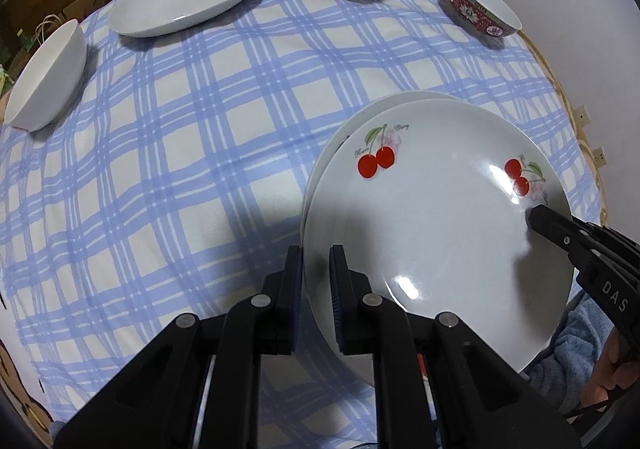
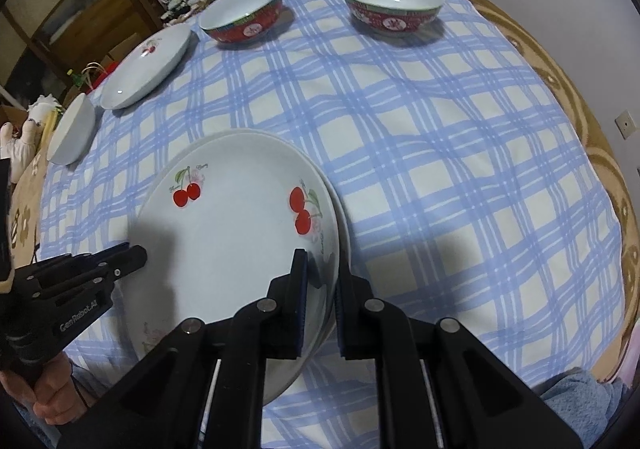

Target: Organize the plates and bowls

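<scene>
- Counter point(image 1: 200, 177), under blue-checked cloth, carries everything.
- Cherry plate point(image 1: 432, 233), near edge, sits on second plate point(image 1: 352, 117).
- Left gripper point(image 1: 316, 289) pitched steeply down, fingers point(image 1: 294, 289) clamped on plate's left rim.
- Right gripper point(image 2: 322, 289) likewise steep, fingers point(image 2: 300, 289) clamped on right rim.

The cherry plate point(image 1: 432, 233) is clamped at its near-left rim by the left gripper point(image 1: 316, 289) and at its right rim by the right gripper point(image 1: 538, 215) (another plate lies beneath).
</scene>
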Available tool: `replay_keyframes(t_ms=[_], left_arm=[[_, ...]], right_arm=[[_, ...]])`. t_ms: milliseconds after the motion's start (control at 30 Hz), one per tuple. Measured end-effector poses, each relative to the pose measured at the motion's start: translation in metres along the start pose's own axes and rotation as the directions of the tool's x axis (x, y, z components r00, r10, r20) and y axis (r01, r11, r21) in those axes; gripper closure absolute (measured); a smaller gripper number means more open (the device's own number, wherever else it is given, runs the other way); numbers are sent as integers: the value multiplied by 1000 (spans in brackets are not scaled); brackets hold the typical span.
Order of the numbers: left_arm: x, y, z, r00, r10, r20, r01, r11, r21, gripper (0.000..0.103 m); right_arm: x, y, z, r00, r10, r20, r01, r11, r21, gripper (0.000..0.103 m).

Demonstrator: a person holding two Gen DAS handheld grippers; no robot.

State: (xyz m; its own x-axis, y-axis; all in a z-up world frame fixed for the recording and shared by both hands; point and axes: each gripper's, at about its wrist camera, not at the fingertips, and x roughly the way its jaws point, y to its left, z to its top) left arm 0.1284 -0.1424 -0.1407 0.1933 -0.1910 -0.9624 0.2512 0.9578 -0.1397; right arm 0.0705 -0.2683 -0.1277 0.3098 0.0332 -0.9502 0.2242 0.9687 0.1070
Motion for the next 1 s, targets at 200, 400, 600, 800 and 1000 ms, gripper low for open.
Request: replay_keyframes(t_ms=[200, 400, 600, 800, 1000], left_arm=[[2, -2, 2, 1000, 16, -6, -16, 1000, 15, 90], [3, -6, 4, 999, 40, -8, -40, 998, 42, 90], [-1, -8, 5, 999, 49, 0, -49, 997, 52, 90], [-6, -11, 6, 999, 52, 9, -53, 996, 67, 90], [-4, -10, 3, 998, 66, -2, -65, 996, 63, 90]], right_arm=[[2, 2, 2, 1000, -7, 4, 7, 1000, 4, 89], [2, 2, 2, 1000, -15, 5, 15, 1000, -6, 89], [1, 5, 1, 999, -43, 8, 43, 998, -41, 88], [2, 6, 1, 998, -60, -10, 59, 997, -42, 88], [5, 4, -1, 997, -78, -28, 77, 996, -46, 88]])
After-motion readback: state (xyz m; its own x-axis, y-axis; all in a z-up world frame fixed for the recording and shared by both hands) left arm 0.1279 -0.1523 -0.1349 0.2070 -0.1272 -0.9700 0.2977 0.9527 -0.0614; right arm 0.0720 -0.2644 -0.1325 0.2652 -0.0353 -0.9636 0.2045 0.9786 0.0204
